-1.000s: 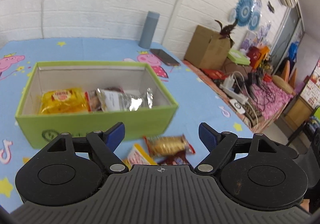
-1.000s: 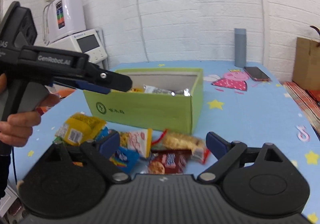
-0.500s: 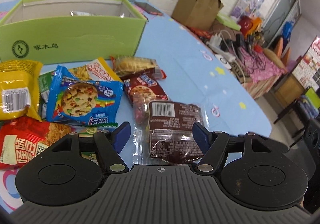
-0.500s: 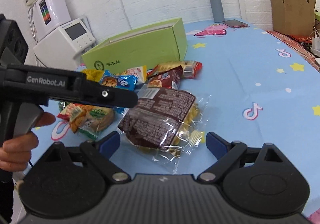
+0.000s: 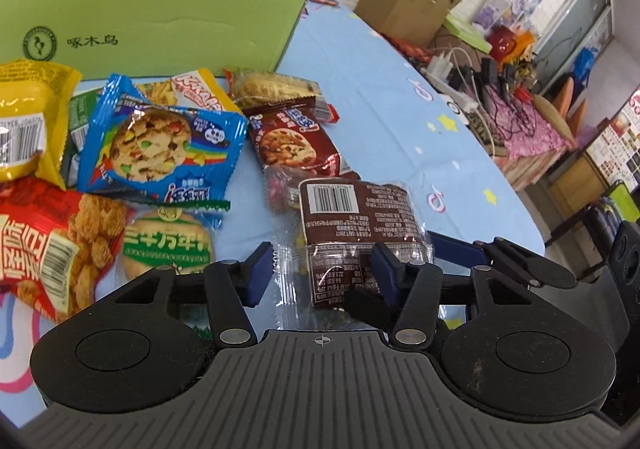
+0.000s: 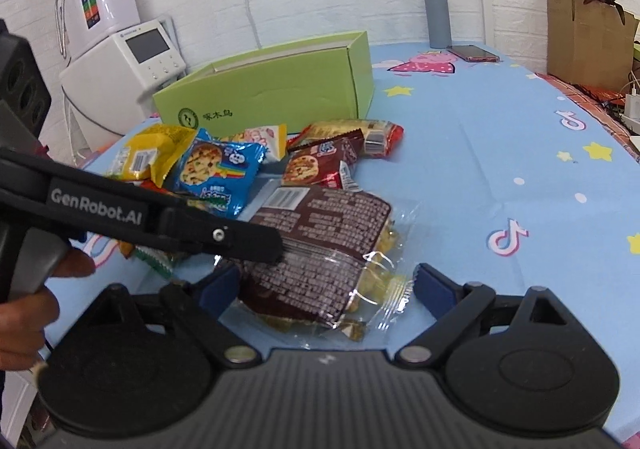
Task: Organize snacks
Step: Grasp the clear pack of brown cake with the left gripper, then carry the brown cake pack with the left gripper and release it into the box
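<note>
A clear packet with a brown label [image 5: 356,217] lies on the blue tablecloth, nearest to both grippers. My left gripper [image 5: 322,273] straddles its near end and its jaws are closing; the pads stand at the wrapper's sides and no squeeze shows. In the right wrist view a left finger [image 6: 264,245] rests at the packet's [image 6: 320,249] left edge. My right gripper [image 6: 326,285] is open wide with the same packet's other end between its fingers, untouched. Behind stands the green box [image 5: 160,21] [image 6: 280,89]. Loose snacks lie before it: a blue cookie packet [image 5: 160,145], a brown cookie packet [image 5: 292,137], a yellow packet [image 5: 24,129].
A red crisp packet [image 5: 36,245] and a green-labelled biscuit [image 5: 168,249] lie at the left. A grey bottle [image 6: 437,15] and a phone [image 6: 472,53] sit at the table's far side. A white appliance [image 6: 120,65] stands left, a cardboard box [image 6: 588,41] right. A hand [image 6: 24,309] holds the left gripper.
Both grippers came down from the green box to the brown-labelled packet. The left jaws have narrowed around it. The right jaws stayed wide.
</note>
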